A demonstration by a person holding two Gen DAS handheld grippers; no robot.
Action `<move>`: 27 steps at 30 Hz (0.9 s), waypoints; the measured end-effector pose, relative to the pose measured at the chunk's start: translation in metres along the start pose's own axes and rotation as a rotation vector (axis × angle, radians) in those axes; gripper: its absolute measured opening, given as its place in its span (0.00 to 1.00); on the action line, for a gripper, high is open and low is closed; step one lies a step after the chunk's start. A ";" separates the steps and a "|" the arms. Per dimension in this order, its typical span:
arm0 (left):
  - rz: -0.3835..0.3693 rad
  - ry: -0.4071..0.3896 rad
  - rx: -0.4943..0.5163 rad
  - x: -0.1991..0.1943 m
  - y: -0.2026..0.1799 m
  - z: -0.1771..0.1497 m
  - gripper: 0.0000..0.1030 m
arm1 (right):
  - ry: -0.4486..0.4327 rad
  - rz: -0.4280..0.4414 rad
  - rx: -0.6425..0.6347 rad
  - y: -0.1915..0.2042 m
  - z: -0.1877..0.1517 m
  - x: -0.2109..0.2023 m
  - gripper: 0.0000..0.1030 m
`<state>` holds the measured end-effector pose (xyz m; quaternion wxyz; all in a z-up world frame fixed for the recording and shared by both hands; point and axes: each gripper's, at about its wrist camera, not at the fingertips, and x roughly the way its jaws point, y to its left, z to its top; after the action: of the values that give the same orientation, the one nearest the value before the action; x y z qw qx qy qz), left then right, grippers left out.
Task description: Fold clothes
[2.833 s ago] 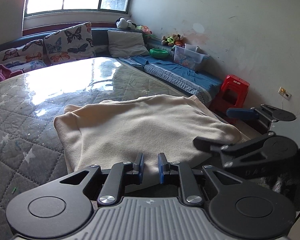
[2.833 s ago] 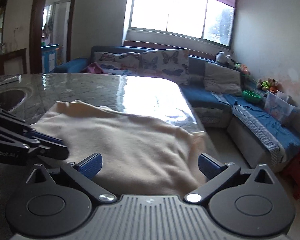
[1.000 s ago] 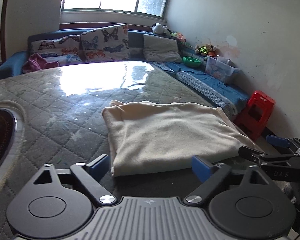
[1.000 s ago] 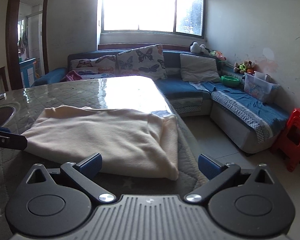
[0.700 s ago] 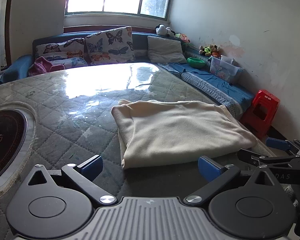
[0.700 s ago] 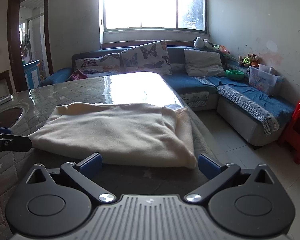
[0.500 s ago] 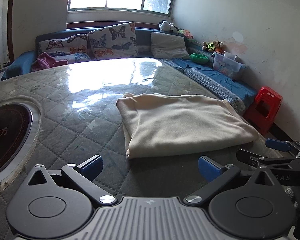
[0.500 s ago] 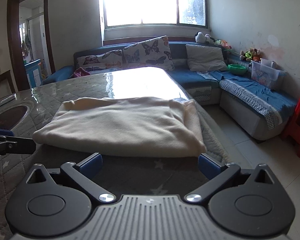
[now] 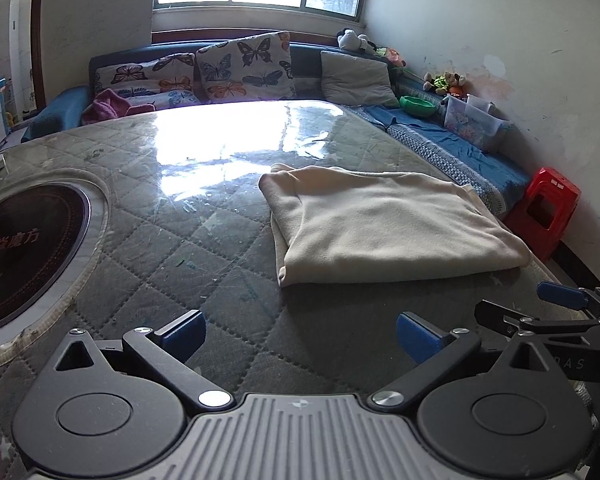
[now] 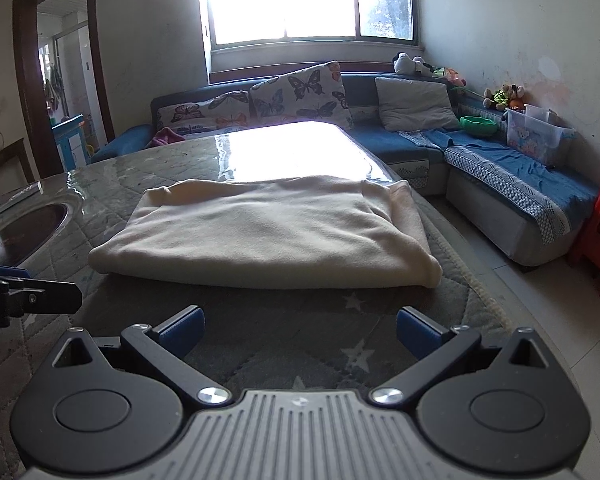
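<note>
A cream garment [image 9: 384, 224] lies folded into a flat rectangle on the quilted table top [image 9: 204, 240], near the table's right edge. It shows again in the right wrist view as the cream garment [image 10: 268, 232], straight ahead. My left gripper [image 9: 300, 332] is open, nothing between its blue pads, and stands back from the garment's near left corner. My right gripper [image 10: 298, 330] is open and empty too, short of the garment's near fold. Each gripper's fingers reach into the other's view: the right gripper [image 9: 556, 308] at the right edge, the left gripper [image 10: 28, 288] at the left edge.
A round dark cooktop inset [image 9: 24, 252] sits in the table at left. Beyond the table run a blue corner sofa [image 10: 500, 168] with butterfly cushions [image 9: 244, 68], a clear storage box [image 10: 536, 136] and soft toys. A red plastic stool [image 9: 548, 208] stands on the floor at right.
The left gripper went from shut at the garment's edge to wide open and let go. Both grippers have drawn back, so the folded garment sits farther off and wholly in view.
</note>
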<state>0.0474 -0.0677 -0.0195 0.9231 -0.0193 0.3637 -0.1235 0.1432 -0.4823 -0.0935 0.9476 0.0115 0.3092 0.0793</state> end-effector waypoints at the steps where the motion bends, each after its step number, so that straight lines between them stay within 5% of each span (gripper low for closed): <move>1: 0.002 0.000 0.000 -0.001 0.000 -0.001 1.00 | -0.001 0.001 0.001 0.000 0.000 -0.001 1.00; 27: 0.031 -0.015 0.050 -0.022 -0.011 -0.011 1.00 | -0.014 0.021 -0.007 0.007 -0.005 -0.013 1.00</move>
<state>0.0219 -0.0724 -0.0117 0.9278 0.0084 0.3537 -0.1182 0.1292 -0.4778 -0.0898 0.9490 0.0119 0.3019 0.0901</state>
